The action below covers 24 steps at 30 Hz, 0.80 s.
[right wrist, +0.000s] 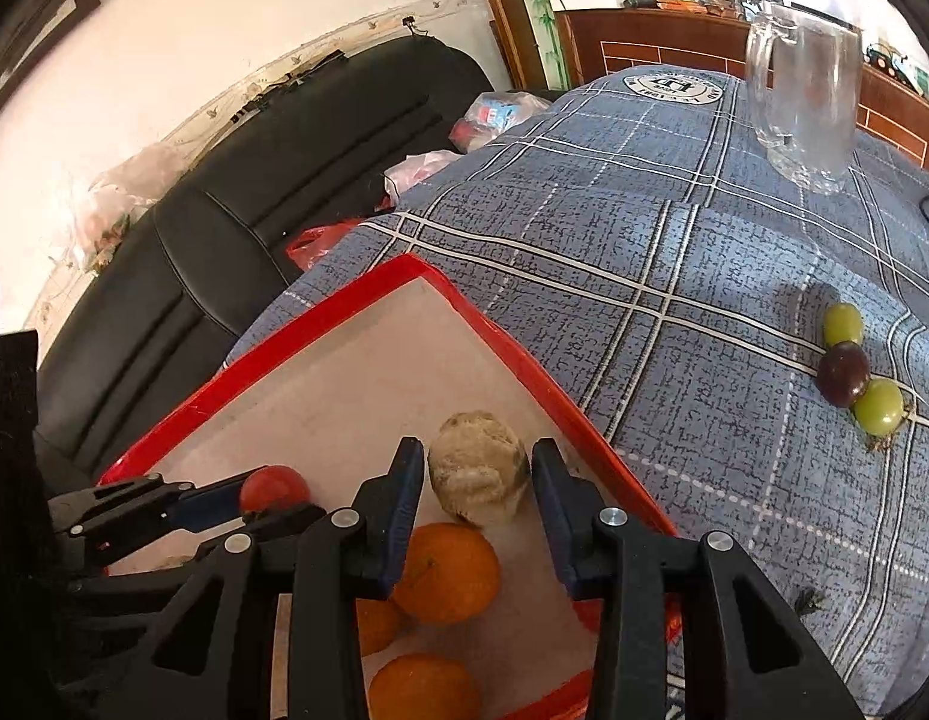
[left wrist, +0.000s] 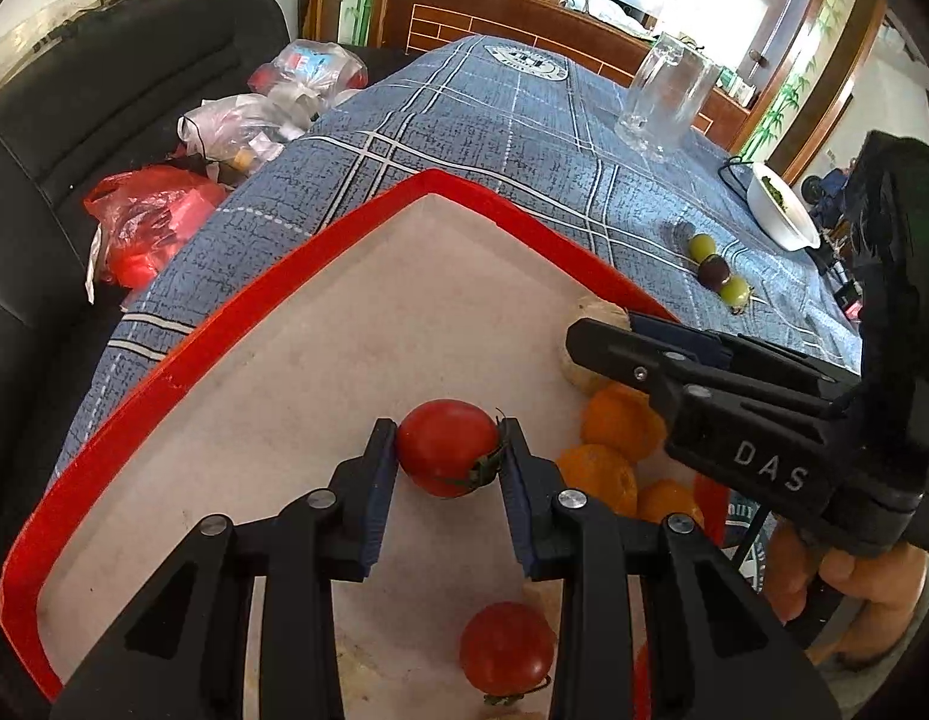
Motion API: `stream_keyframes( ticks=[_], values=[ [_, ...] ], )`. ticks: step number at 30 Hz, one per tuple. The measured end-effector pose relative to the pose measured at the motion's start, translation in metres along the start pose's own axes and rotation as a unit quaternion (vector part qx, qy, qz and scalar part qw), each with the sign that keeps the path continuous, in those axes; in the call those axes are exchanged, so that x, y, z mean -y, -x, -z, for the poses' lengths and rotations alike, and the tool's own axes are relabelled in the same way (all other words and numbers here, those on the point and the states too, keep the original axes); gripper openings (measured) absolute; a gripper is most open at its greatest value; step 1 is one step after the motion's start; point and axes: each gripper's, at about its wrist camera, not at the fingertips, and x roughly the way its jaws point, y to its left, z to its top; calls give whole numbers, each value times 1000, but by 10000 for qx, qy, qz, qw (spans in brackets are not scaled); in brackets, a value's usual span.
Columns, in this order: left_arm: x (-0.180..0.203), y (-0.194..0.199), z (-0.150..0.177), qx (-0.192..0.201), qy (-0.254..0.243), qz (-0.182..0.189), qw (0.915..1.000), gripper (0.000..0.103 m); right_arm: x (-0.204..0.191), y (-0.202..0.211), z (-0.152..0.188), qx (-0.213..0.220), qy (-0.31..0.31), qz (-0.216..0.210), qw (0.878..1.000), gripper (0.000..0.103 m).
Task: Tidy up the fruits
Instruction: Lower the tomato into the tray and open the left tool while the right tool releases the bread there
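A red-rimmed tray [left wrist: 254,306] with a white floor lies on the blue checked tablecloth. My left gripper [left wrist: 449,432] is shut on a red tomato [left wrist: 446,447] just above the tray floor, both pads pressing its sides. A second tomato [left wrist: 506,648] lies nearer, under the fingers. My right gripper [right wrist: 478,447] is open around a pale brown round fruit [right wrist: 478,468] that rests on the tray, with thin gaps at the pads. Several oranges [right wrist: 449,573] lie close behind it. Two green grapes [right wrist: 842,324] and a purple one [right wrist: 844,373] sit on the cloth to the right.
A glass mug [right wrist: 806,90] stands at the far side of the table. A white bowl [left wrist: 776,216] with greens sits at the right edge. A black sofa [left wrist: 104,120] with plastic bags [left wrist: 146,216] runs along the table's left. A hand [left wrist: 836,576] holds the right gripper.
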Motion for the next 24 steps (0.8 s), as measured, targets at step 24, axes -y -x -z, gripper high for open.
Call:
stream_keyframes(
  ticks=[24],
  values=[
    [14,77,39,886,-414,-764,9923,69,-29,137,88,971,334,-309,9942,76]
  ],
)
